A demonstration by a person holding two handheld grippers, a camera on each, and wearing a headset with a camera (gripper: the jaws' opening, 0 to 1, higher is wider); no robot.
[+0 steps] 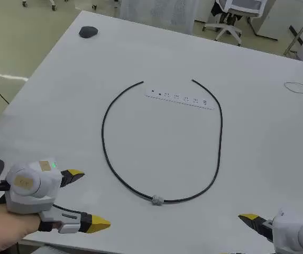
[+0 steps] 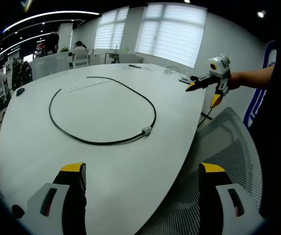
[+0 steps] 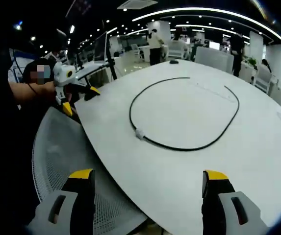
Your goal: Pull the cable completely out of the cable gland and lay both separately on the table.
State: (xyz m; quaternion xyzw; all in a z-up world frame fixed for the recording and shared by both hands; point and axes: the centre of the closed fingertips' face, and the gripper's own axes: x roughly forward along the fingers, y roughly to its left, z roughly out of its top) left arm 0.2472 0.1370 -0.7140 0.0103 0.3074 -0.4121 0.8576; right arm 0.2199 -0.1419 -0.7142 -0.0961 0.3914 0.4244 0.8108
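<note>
A long black cable (image 1: pixel 102 129) lies in an open loop on the white table (image 1: pixel 140 53), threaded through a small grey cable gland (image 1: pixel 157 200) at the loop's near side. The cable (image 2: pixel 62 128) and gland (image 2: pixel 146 130) lie ahead in the left gripper view; the cable (image 3: pixel 218 134) and gland (image 3: pixel 140 133) also lie ahead in the right gripper view. My left gripper (image 1: pixel 88 198) hovers open at the table's near left corner. My right gripper (image 1: pixel 249 218) is open at the near right edge, partly cut off. Neither touches the cable.
A white power strip (image 1: pixel 180 99) lies inside the loop's far opening. A dark mouse (image 1: pixel 88 32) sits at the far left corner, a thin white wire (image 1: pixel 302 88) at the far right. A mesh chair (image 3: pixel 57 152) stands below the table's near edge.
</note>
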